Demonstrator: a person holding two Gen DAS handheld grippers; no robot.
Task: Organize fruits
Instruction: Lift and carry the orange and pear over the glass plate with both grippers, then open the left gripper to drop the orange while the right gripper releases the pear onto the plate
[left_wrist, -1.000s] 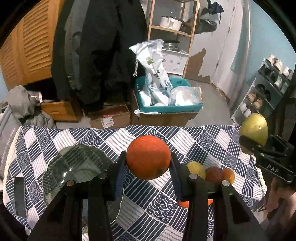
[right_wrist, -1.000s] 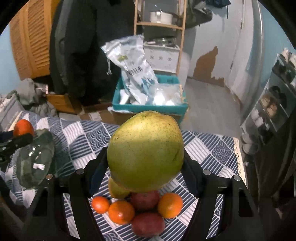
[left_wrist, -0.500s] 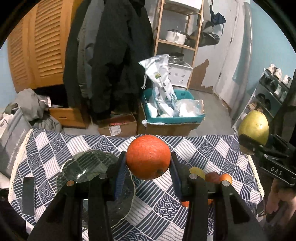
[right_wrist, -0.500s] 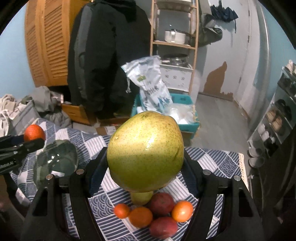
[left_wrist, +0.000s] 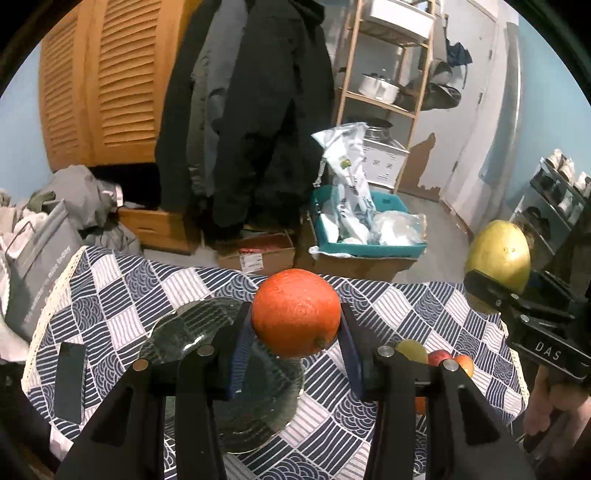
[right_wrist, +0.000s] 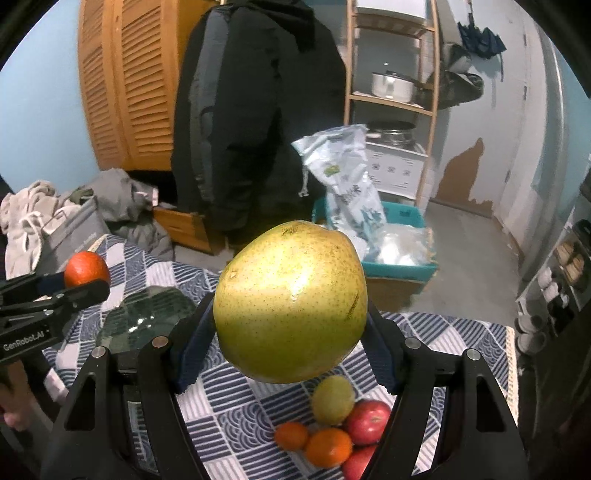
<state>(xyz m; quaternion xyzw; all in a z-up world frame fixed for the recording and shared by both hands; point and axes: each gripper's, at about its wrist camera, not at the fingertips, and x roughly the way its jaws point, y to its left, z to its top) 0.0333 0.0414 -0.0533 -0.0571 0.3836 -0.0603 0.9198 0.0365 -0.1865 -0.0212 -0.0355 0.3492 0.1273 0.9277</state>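
My left gripper (left_wrist: 295, 332) is shut on an orange (left_wrist: 296, 312) and holds it high above a clear glass plate (left_wrist: 236, 398) on the checked tablecloth. My right gripper (right_wrist: 290, 332) is shut on a large yellow-green pear (right_wrist: 290, 305), held above a pile of fruit (right_wrist: 332, 435) holding a small pear, red apples and small oranges. The pear (left_wrist: 498, 258) and right gripper show at the right of the left wrist view. The orange (right_wrist: 86, 268) and left gripper show at the left of the right wrist view, above the plate (right_wrist: 144, 317).
A black phone (left_wrist: 70, 380) lies near the table's left edge. Beyond the table's far edge stand a teal crate with bags (left_wrist: 365, 229), cardboard boxes (left_wrist: 258, 253), hanging coats (left_wrist: 258, 110) and a wooden shelf (right_wrist: 391, 92).
Both grippers have risen with their fruit still held; the table, plate and fruit pile now sit lower and farther in both views.
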